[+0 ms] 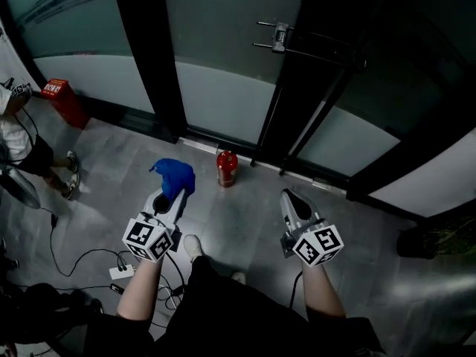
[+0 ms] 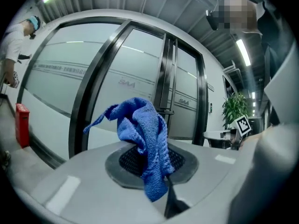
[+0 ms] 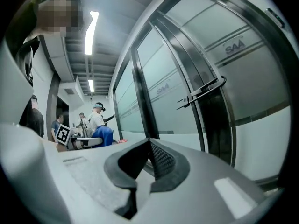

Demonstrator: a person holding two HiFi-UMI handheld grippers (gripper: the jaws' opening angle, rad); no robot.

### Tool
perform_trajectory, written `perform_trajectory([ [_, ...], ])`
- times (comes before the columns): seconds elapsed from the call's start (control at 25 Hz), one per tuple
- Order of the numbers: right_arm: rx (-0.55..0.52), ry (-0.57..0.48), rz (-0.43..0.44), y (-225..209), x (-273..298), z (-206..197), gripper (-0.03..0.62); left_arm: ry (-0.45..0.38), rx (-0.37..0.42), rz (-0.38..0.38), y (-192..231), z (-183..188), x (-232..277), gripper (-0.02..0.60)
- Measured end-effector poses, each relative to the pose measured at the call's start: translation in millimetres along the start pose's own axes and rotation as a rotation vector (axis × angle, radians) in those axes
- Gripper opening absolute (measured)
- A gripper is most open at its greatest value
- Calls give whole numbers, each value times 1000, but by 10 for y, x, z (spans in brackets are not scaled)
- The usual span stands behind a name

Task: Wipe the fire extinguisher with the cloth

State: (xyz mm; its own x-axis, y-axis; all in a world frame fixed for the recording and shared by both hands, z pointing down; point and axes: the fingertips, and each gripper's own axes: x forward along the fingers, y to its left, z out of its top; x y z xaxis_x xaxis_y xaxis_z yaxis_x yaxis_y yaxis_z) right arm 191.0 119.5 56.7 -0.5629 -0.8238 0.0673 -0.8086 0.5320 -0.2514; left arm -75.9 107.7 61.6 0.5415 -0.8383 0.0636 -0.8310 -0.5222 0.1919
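so the left tool (image 1: 165, 201) is clamped tight on the blue cloth (image 1: 175, 175), bunched up just left of centre frame; right tool (image 1: 291, 201) has its jaws pressed together on nothing; the red fire extinguisher (image 1: 227, 168) stands upright on the floor (image 1: 245, 229) mid-frame, just right of the cloth

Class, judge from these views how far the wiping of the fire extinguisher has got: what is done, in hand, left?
Done: the blue cloth is picked up, clamped in the left tongs. In hand: the cloth hangs above the floor, apart from the red fire extinguisher, which stands upright by the glass door; the right tongs are shut, empty. Left: all the wiping.
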Motion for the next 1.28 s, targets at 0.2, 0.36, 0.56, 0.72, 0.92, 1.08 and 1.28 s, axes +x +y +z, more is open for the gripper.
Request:
perform_trajectory([
  [0.2,2,-44,14,45,-365,105,3,-24,-15,8,-405,54,-215,66],
  [0.36,-15,-72,-4,63,-533,224,3,-34,11,10,-523,155,-367,66],
  [0.56,-18,-120,-53,180,-550,315,3,-40,84,-6,-579,233,-426,66],
  [0.72,-37,-145,-66,425,-413,313,3,-52,89,-36,-446,339,-467,66],
  [0.92,-40,-140,-64,704,-318,234,3,-62,91,-38,-310,378,-640,66],
  [1.08,-45,-117,-68,785,-214,166,3,-64,94,-41,-261,381,-646,66],
  [1.28,-50,-95,-67,873,-102,90,3,-62,75,-47,-239,327,-642,66],
])
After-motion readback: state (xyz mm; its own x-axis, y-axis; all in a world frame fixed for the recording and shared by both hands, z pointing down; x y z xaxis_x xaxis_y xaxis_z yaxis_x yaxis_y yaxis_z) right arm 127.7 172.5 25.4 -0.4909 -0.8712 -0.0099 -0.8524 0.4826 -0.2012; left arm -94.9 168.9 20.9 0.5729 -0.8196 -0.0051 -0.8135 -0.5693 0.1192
